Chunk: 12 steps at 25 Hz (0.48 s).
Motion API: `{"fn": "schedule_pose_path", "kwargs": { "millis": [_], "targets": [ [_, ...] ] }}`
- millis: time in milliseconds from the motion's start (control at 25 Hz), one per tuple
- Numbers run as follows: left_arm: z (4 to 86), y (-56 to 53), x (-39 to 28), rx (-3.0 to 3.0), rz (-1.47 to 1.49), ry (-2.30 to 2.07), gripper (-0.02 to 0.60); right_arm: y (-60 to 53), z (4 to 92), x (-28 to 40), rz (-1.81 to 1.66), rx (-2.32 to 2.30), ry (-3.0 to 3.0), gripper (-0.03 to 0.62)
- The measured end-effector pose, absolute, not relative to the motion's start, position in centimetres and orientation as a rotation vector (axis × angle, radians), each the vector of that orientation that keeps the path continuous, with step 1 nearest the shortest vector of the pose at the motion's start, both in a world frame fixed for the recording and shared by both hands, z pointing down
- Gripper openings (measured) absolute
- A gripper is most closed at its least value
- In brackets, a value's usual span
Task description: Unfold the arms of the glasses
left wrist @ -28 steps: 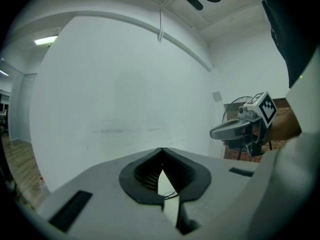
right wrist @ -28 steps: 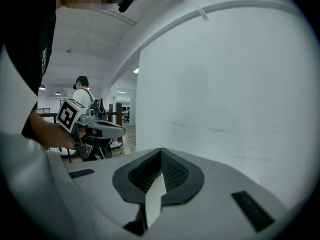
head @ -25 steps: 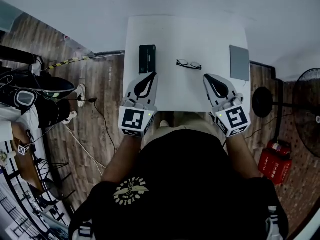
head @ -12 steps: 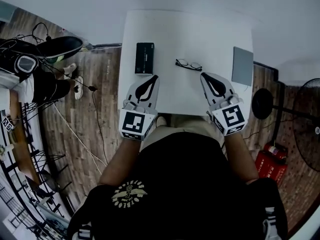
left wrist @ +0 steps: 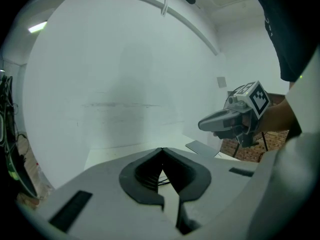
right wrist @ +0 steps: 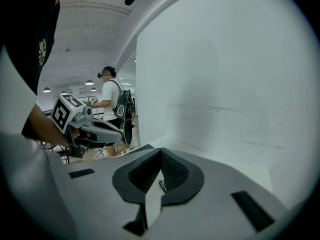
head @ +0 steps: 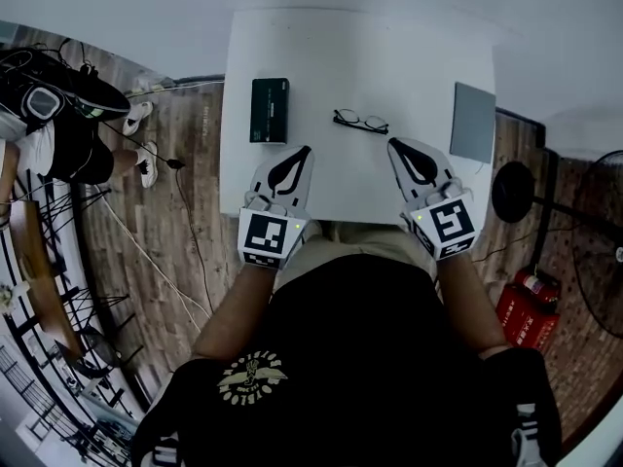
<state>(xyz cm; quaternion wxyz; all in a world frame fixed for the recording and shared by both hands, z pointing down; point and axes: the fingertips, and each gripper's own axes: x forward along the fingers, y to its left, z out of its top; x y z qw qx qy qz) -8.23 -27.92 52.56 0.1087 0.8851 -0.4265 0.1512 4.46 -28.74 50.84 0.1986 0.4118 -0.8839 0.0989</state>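
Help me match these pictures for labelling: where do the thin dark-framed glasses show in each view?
Head view: thin dark-framed glasses, upper middle of the white table.
Left gripper view: glasses low centre, thin dark lines in the gap between the jaws.
Right gripper view: glasses low centre, a small dark sliver in that gap.
Shared landmark: the white table.

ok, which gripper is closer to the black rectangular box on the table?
Left. The left gripper is just off the near right corner of the black rectangular box; the right gripper is farther right, past the thin-framed glasses.
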Motion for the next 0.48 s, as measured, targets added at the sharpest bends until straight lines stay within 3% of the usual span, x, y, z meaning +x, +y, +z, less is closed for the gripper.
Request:
{"fn": "schedule_pose_path", "kwargs": {
  "millis": [480],
  "targets": [
    [60.3, -30.5, -0.4, 2.716, 0.873, -0.995, 0.006, -28.8, 51.1, 10.1, 0.339, 1.286, -2.425, 0.000]
  ]
}}
